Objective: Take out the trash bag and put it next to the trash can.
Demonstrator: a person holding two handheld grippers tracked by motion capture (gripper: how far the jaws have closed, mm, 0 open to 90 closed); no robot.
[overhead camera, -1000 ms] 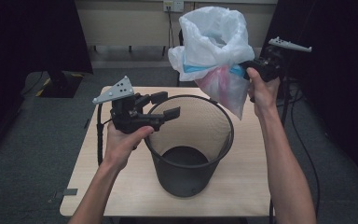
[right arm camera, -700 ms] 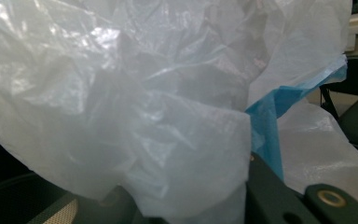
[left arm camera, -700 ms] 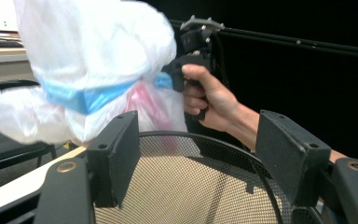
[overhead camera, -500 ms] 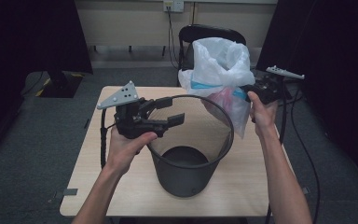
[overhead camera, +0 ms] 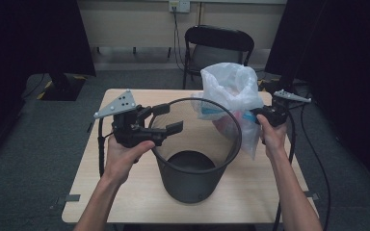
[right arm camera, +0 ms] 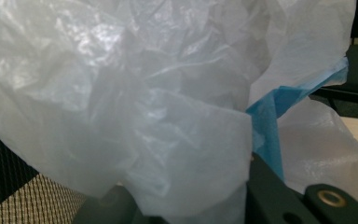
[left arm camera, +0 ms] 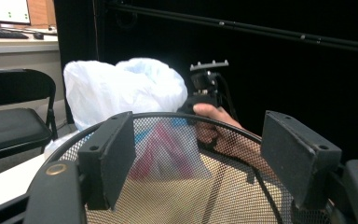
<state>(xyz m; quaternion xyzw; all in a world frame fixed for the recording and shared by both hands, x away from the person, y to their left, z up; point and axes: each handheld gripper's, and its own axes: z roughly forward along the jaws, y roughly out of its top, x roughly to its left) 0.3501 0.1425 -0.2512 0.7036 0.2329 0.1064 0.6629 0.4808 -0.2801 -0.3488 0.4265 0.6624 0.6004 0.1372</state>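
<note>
Your white plastic bag (overhead camera: 231, 94), with something red and blue showing through it, hangs just outside the far right rim of the black mesh wastebasket (overhead camera: 192, 178), which stands upright on the tabletop (overhead camera: 101, 192). Your right claw (overhead camera: 256, 115) is pressed together, pinching the bag's film. Your left claw (overhead camera: 166, 118) has just been opening; its jaws stand spread on either side of the basket's rim, not pressing it. By my reading the bag is gripped and the basket is in place, but you have yet to get the bag inside.
</note>
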